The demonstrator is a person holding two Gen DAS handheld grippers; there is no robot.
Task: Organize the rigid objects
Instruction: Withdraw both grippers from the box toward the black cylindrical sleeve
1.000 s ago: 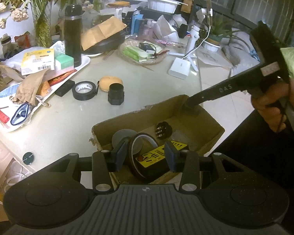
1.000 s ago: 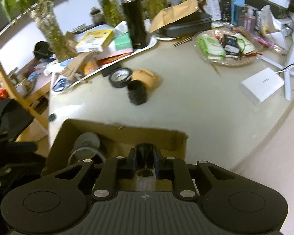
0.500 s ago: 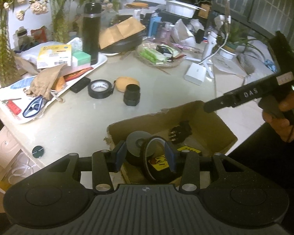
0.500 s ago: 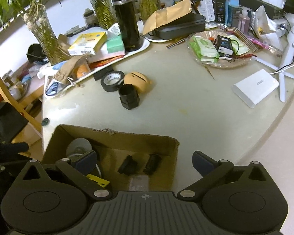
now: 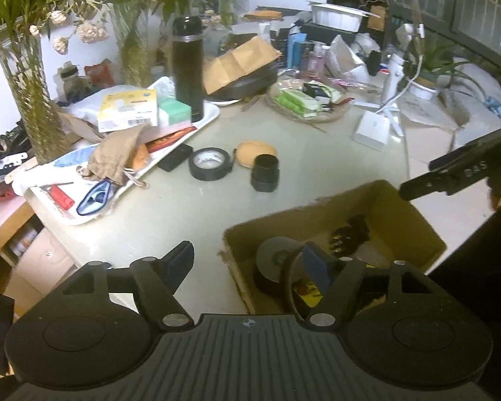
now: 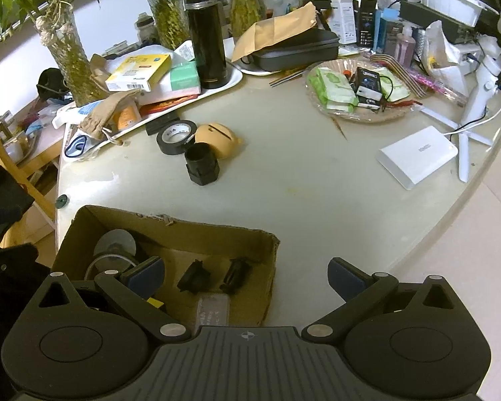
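Observation:
A brown cardboard box (image 5: pixel 317 205) (image 6: pixel 183 225) sits at the table's near edge. Inside it lie a grey roll (image 5: pixel 275 255) (image 6: pixel 115 244), a tape roll with a yellow label (image 5: pixel 292 287) and two small black parts (image 6: pixel 195 275) (image 6: pixel 235 274). My left gripper (image 5: pixel 248 260) hangs over the box's left wall, its jaws opening. The labelled roll stands free beside the left gripper's right finger. My right gripper (image 6: pixel 245 275) is open wide above the box's right end, with nothing held. A black tape roll (image 5: pixel 210 163) (image 6: pixel 175 135), a tan rounded object (image 5: pixel 255 152) (image 6: pixel 217 140) and a black cylinder (image 5: pixel 265 172) (image 6: pixel 202 165) rest on the table.
A white tray (image 6: pixel 217 88) at the back left carries a black flask (image 6: pixel 207 33), boxes and a cloth pouch. A wicker plate (image 6: pixel 360 117) of packets, a white box (image 6: pixel 417 155) and a white stand (image 6: pixel 474 100) occupy the right. Plant vases line the back.
My left gripper's jaws spread apart and let go of the yellow-labelled tape roll in the box. My right gripper opened wide and released a small black part into the box.

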